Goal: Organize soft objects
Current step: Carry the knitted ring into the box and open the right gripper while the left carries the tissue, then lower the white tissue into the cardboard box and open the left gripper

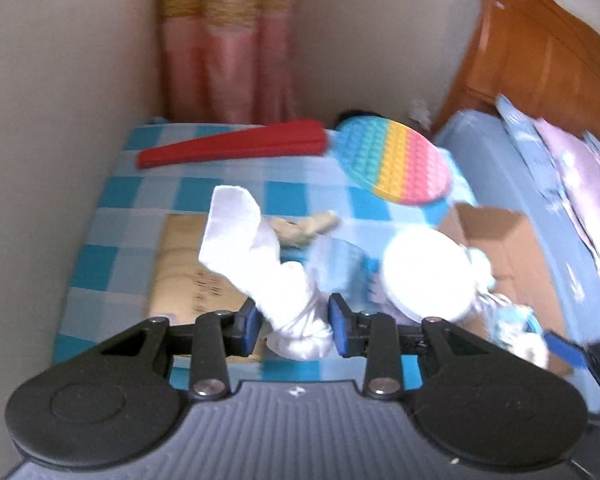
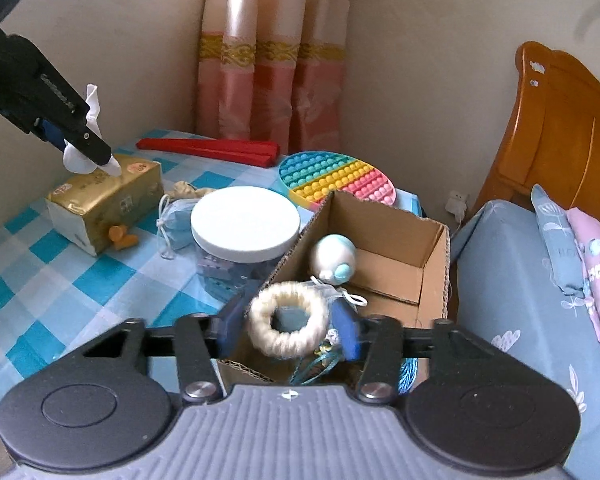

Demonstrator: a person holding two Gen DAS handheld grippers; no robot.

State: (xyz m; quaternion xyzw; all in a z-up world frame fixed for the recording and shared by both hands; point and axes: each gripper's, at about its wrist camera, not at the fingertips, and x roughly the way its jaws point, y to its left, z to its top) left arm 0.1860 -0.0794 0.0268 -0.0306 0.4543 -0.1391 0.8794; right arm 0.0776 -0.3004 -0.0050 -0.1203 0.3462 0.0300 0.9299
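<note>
Left gripper is clamped on a white sock, its blue pads pressing the bunched lower end while the rest of the sock stands up and flops over above the jaws. Seen from the right wrist camera, that gripper hangs at the far left above a gold tissue pack lying on the blue-and-white checked tablecloth. Right gripper has its jaws parted, with a cream fluffy ring sitting between them; the ring looks loose, not squeezed, though whether it touches a pad I cannot tell. It hangs over the near end of an open cardboard box at the right edge of the table, and inside the box lies a round white and pale-blue plush toy, with some blue cord and white string beside it. Just left of the box stands a clear jar with a white lid, and behind the jar lies a small blue drawstring pouch. At the far side of the table lie a rainbow pop-it mat and a red folded fan. Pink curtains hang in the corner beyond, and to the right stands a bed with a wooden headboard.
</note>
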